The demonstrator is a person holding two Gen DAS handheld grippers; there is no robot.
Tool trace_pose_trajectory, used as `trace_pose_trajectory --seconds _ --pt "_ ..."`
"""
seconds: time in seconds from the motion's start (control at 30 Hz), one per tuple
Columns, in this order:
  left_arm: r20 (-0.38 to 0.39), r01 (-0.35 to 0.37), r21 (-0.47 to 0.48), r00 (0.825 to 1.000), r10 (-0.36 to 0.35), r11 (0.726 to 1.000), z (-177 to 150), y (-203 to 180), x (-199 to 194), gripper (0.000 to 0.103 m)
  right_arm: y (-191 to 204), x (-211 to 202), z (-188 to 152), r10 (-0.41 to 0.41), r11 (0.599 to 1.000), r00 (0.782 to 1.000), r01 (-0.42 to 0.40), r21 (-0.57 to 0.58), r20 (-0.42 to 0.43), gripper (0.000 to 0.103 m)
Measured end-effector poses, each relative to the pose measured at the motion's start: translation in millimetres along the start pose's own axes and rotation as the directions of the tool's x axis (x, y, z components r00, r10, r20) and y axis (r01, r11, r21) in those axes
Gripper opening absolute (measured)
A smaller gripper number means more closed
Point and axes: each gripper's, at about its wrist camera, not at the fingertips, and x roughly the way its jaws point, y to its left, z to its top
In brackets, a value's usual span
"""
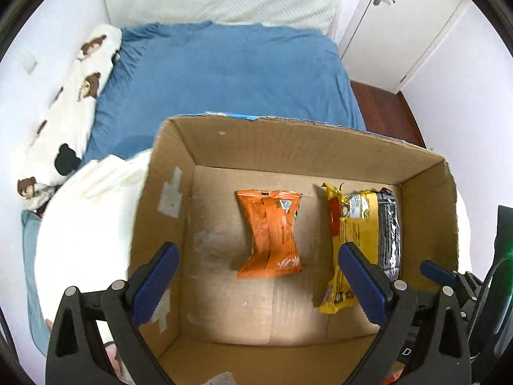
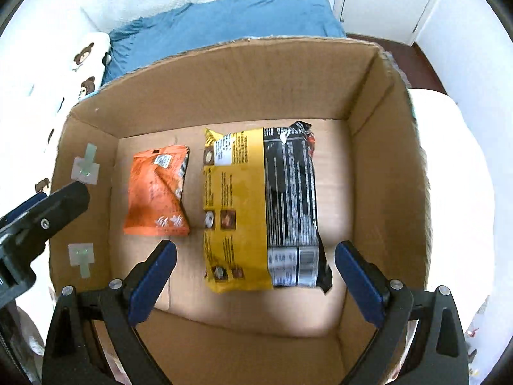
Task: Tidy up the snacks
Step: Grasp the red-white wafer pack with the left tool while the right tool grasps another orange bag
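My left tongs stand spread and empty above the open brown cardboard box; my right tongs likewise. The crumpled orange foil snack packet lies flat on the box floor at nine o'clock of the big yellow-and-black snack bag, just beside it. I'd lift both straight up past the walls, jaws wide, so no pad snags a wrapper.

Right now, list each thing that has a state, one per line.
Cardboard box: open on top.
Orange packet: lying flat in the box.
Yellow and black packet: lying flat beside it.
Left gripper: open, empty.
Right gripper: open, empty.
Door: shut.
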Motion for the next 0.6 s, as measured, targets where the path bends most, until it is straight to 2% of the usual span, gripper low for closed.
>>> trace_pose_trajectory --seconds 0.17,0.4,0.6 --pt "0.079 -0.031 0.029 0.996 0.028 0.999 -22 -7 -33 0.102 1 -23 -25 -0.016 1.000 0.996 0.018 -0.024 0.083 0.101" --pt "0.144 -0.021 0.035 0.989 0.016 0.999 -56 -11 -79 0.102 0 -94 -65 -0.006 0.999 0.982 0.013 -0.035 0.191 0.101" --pt "0.183 -0.011 0.015 0.983 0.008 1.000 -91 -5 -118 0.102 5 -123 -104 0.049 0.999 0.975 -0.042 -0.034 0.217 0.101"
